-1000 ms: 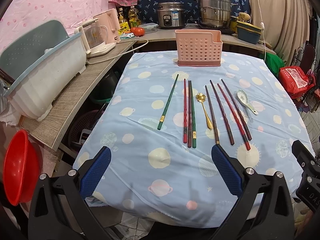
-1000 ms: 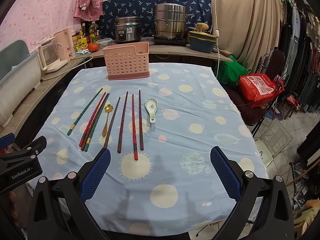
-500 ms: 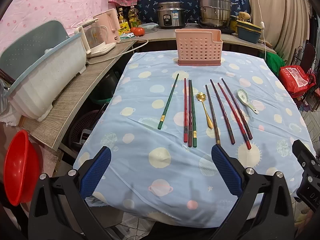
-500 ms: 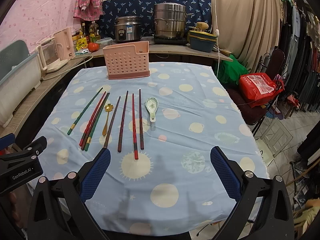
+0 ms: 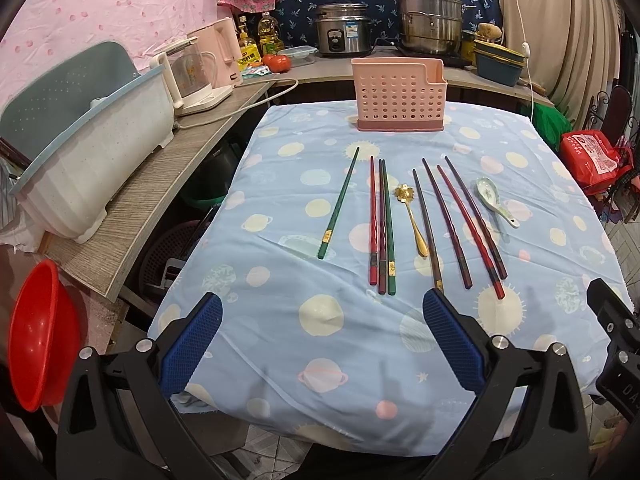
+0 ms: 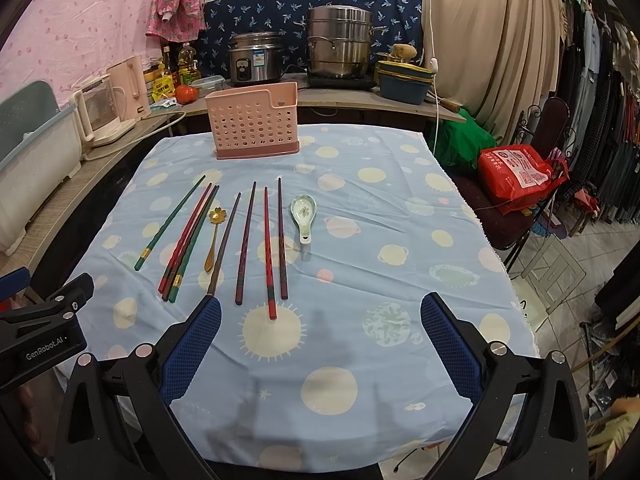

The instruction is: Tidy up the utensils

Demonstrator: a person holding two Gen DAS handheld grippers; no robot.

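Observation:
Several chopsticks lie side by side on the blue tablecloth (image 5: 320,340): a green one (image 5: 339,209) at the left, a red-and-green bunch (image 5: 382,226), and dark red ones (image 5: 466,222) at the right. A gold spoon (image 5: 410,218) lies among them. A white ceramic spoon (image 5: 494,200) lies at the right end. A pink perforated utensil holder (image 5: 400,96) stands upright at the table's far side. My left gripper (image 5: 320,336) is open and empty above the near edge. My right gripper (image 6: 320,336) is open and empty too; the row (image 6: 244,240) and the holder (image 6: 254,122) lie ahead of it.
A counter at the left holds a white dish tub (image 5: 84,152) and a kettle (image 5: 192,76). A red basin (image 5: 36,336) sits low at the left. A rice cooker (image 5: 342,30) and steel pot (image 5: 430,14) stand behind. A red bag (image 6: 516,176) rests on a chair at the right.

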